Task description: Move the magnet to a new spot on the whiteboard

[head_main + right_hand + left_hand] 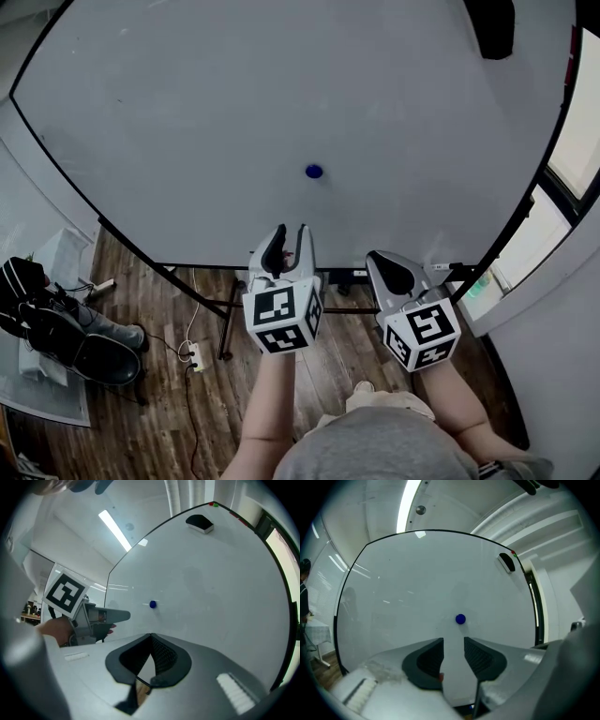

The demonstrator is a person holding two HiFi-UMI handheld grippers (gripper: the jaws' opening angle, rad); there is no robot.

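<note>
A small round blue magnet (313,171) sticks near the middle of the large whiteboard (187,122). My left gripper (289,234) is held level just below the magnet and short of the board, open, with nothing between its dark pads. In the left gripper view the magnet (460,618) sits just above the gap of the left gripper (453,641). My right gripper (381,256) hangs lower and to the right, shut and holding nothing. In the right gripper view the magnet (153,604) lies ahead and above the right gripper (151,636), with the left gripper (117,616) at the left.
A black eraser (492,23) clings to the board's upper right corner. The board's stand legs (225,323) rest on a wooden floor. Dark bags (56,328) and a power strip (196,355) lie at the lower left. A window (562,178) runs along the right.
</note>
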